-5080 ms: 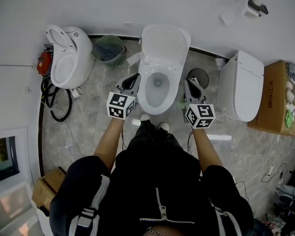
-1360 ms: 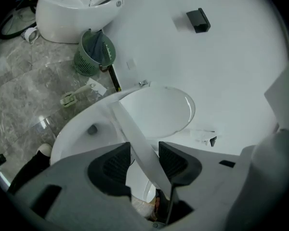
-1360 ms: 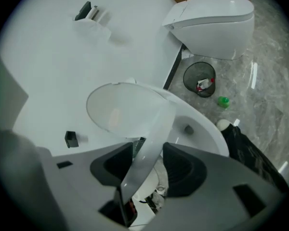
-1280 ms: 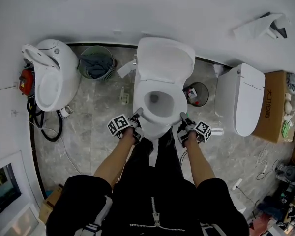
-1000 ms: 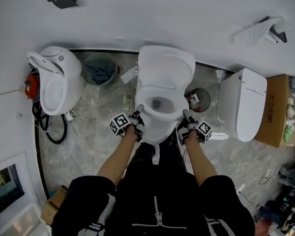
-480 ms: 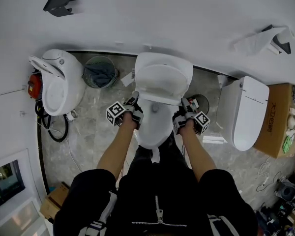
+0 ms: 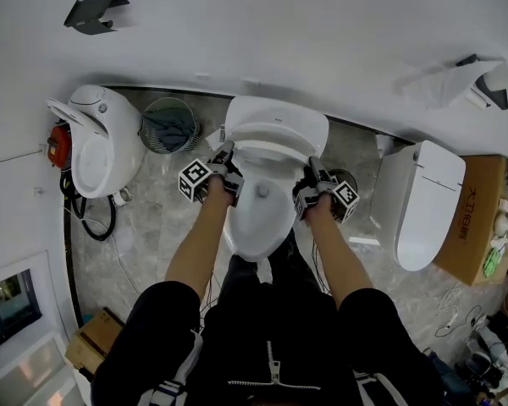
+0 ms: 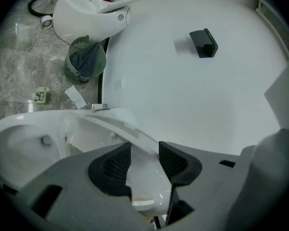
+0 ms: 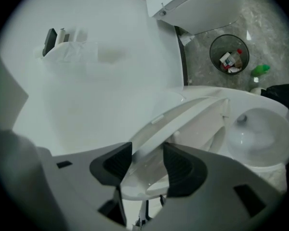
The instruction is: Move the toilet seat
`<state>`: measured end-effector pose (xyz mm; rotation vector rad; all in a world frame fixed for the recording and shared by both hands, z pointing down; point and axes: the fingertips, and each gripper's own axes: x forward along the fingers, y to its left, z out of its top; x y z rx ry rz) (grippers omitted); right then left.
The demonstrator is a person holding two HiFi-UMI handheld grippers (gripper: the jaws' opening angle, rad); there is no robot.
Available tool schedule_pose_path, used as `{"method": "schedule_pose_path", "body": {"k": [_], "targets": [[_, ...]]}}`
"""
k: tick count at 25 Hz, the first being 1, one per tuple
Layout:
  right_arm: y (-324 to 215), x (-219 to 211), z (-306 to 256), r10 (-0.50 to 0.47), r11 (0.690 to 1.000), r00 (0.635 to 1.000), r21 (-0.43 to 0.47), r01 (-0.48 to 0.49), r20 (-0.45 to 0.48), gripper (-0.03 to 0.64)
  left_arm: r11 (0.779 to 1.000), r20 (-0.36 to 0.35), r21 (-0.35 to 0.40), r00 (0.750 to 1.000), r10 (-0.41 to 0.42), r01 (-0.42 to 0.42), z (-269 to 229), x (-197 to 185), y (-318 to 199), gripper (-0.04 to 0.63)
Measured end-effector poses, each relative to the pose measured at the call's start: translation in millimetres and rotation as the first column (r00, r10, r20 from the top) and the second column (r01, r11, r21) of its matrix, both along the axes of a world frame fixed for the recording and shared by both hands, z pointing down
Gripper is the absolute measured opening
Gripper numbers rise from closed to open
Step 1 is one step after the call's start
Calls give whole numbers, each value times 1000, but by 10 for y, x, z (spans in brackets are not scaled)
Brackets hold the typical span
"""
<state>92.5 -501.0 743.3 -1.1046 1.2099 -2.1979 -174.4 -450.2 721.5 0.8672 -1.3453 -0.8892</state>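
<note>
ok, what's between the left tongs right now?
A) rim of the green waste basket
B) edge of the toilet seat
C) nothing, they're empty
B: the left gripper view shows the white edge of the toilet seat clamped in the left tongs.

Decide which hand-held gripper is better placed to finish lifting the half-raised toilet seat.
Left, narrowly. The left hand-held gripper is clamped on one edge of the toilet seat; the right hand-held gripper has its jaws closing on the opposite edge.

Glossy wht plastic toilet seat (image 8: 143,174), polished gry marble-look floor (image 7: 152,218).
</note>
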Motion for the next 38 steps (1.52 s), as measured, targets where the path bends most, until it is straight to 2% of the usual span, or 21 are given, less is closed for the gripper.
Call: {"method": "schedule_pose_path", "body": {"k": [10, 14, 18, 19, 22, 25, 27, 29, 33, 38], "targets": [[-245, -62, -5, -3, 1000, 1000, 29, 2, 29, 207, 999, 6, 5, 999, -34, 34, 43, -42, -251, 186], [-245, -62, -56, -74, 992, 997, 106, 74, -7, 196, 999, 23, 46, 999, -26, 25, 12, -54, -240, 184], [-181, -61, -207, -189, 957, 975, 202, 210, -119, 205, 997, 64, 68, 997, -48, 43, -45, -157, -30, 156], [-148, -54, -235, -215, 945, 965, 219, 244, -151, 180, 996, 71, 77, 997, -44, 38, -68, -171, 41, 160], [-81, -36, -333, -264, 914, 941, 257, 315, -213, 156, 996, 115, 90, 993, 5, -15, -158, -165, 240, 158], [20, -67, -520, -282, 884, 924, 306, 355, -259, 130, 990, 219, 89, 972, 87, -109, -313, -150, 438, 137], [137, -109, -688, -298, 841, 892, 348, 414, -340, 101, 981, 315, 69, 937, 153, -183, -447, -126, 576, 107], [272, -154, -876, -299, 789, 851, 390, 475, -432, 61, 967, 431, 27, 876, 218, -254, -584, -109, 718, 86], [596, -178, -1255, -240, 693, 769, 450, 563, -592, 4, 927, 620, -32, 719, 312, -375, -921, -28, 986, 22], [1057, -118, -1714, -138, 587, 667, 482, 650, -732, 3, 854, 767, -56, 526, 368, -517, -1361, 237, 1317, 2]]}}
